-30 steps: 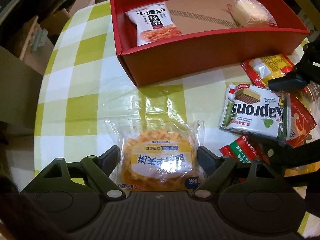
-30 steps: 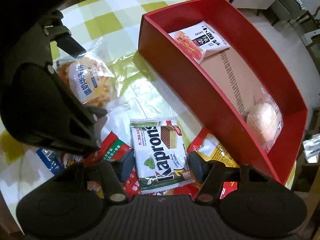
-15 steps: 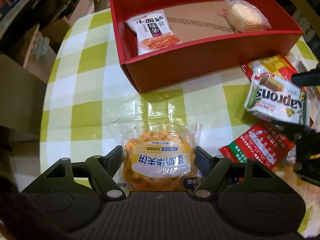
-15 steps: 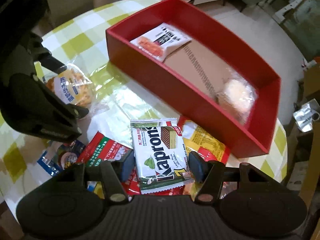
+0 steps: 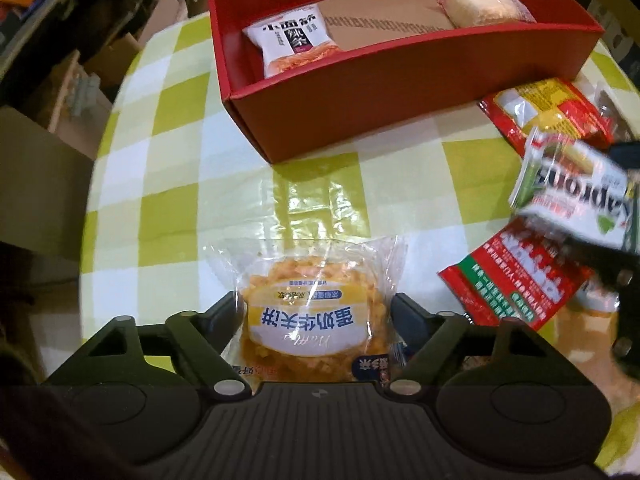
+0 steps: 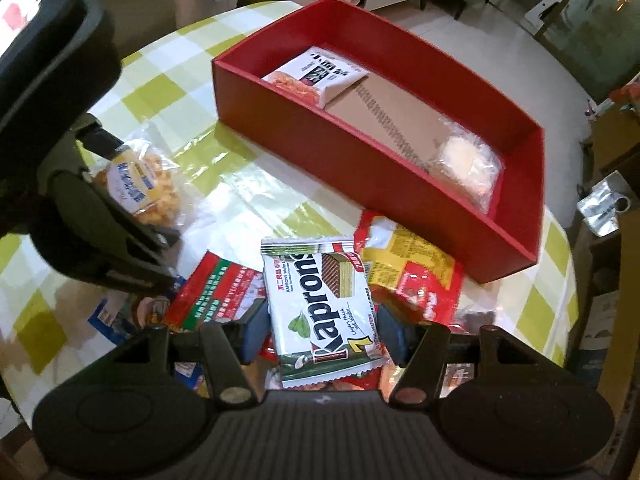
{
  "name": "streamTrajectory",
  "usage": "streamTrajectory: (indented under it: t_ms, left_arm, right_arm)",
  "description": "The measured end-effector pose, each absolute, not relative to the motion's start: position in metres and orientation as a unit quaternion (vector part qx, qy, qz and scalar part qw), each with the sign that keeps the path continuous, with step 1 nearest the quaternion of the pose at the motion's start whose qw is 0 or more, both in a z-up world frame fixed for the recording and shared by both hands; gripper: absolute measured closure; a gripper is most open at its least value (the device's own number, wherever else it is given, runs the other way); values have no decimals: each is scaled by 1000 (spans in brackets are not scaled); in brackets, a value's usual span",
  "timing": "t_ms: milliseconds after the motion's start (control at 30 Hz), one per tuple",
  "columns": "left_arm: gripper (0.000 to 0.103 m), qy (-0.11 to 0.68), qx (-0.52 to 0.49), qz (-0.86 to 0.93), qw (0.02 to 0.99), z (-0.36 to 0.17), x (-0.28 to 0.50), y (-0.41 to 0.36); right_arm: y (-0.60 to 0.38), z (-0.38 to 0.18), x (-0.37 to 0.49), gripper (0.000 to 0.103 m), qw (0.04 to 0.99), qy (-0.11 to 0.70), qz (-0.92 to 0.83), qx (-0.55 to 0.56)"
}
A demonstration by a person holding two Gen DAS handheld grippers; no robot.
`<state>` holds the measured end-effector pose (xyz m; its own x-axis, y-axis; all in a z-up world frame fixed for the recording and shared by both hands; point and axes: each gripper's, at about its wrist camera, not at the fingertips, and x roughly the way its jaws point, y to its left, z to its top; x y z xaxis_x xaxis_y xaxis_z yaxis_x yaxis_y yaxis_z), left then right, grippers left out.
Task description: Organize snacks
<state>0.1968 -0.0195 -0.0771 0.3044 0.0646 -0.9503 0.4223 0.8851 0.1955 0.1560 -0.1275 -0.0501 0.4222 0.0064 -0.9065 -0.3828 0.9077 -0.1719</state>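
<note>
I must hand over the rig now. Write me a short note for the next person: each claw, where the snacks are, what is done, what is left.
Right claw: shut on the Kaprons wafer pack, lifted above the loose pile.
Left claw: fingers at both sides of the orange cracker pack; whether it squeezes, cannot tell. Pack seems to rest on the table.
Done: white noodle snack and clear-wrapped cake are in the red box.
Left: wafer pack, cracker pack, yellow-red packet, red-green packet and some others beside them.

Box (image 5: 400,80) behind loose packets; noodle packet (image 5: 296,42) and bun (image 5: 484,0) inside, at opposite ends.
</note>
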Motion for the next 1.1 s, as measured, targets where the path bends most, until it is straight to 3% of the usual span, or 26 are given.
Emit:
streamTrajectory:
  t_ms: [1100]
  left_arm:
    - [21,470,207,-102,852,1,219,-69]
  right_arm:
    - [-179,7,179,39,885,442,29,-140]
